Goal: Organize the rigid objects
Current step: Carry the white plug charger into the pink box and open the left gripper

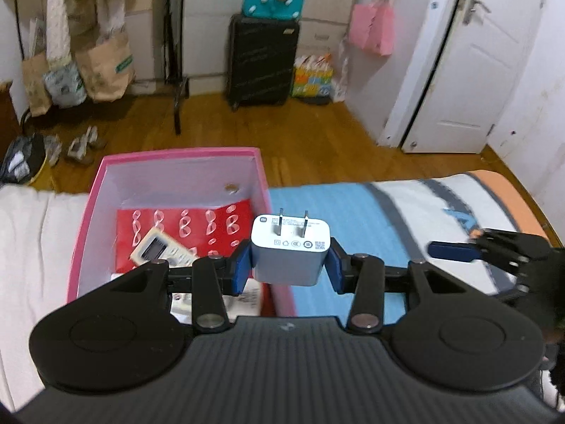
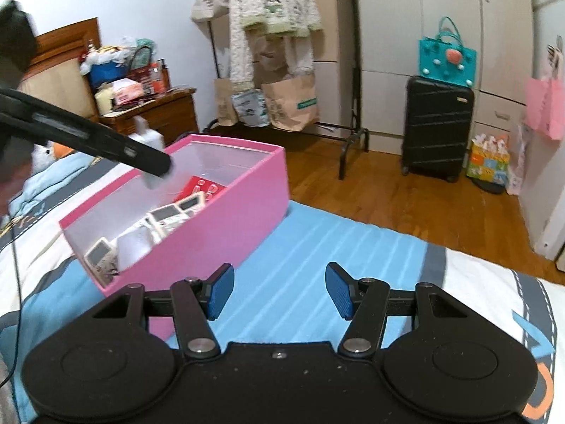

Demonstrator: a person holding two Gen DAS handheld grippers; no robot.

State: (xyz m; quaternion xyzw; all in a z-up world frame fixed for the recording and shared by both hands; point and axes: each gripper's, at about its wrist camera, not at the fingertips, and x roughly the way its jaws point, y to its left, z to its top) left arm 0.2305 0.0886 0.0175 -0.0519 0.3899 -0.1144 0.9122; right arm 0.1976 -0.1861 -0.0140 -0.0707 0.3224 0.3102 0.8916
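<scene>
My left gripper (image 1: 286,268) is shut on a white plug charger (image 1: 289,252), prongs pointing forward, held over the right rim of the pink box (image 1: 88,219). The box sits on the bed and holds a red card (image 1: 212,226), a white remote (image 1: 160,249) and other small items. In the right wrist view the pink box (image 2: 226,226) is ahead and to the left, with the left gripper's arm (image 2: 88,137) reaching over it with the blurred charger (image 2: 155,178). My right gripper (image 2: 279,289) is open and empty above the blue striped bedcover; one of its fingertips (image 1: 452,250) shows at the right of the left wrist view.
The bed (image 1: 370,212) has a blue, white and grey cover. Beyond it are a wooden floor (image 1: 317,130), a black suitcase (image 1: 261,60) with a teal bag, a clothes rack with paper bags (image 1: 106,63), and a white door (image 1: 469,70). A cluttered nightstand (image 2: 152,109) stands by the headboard.
</scene>
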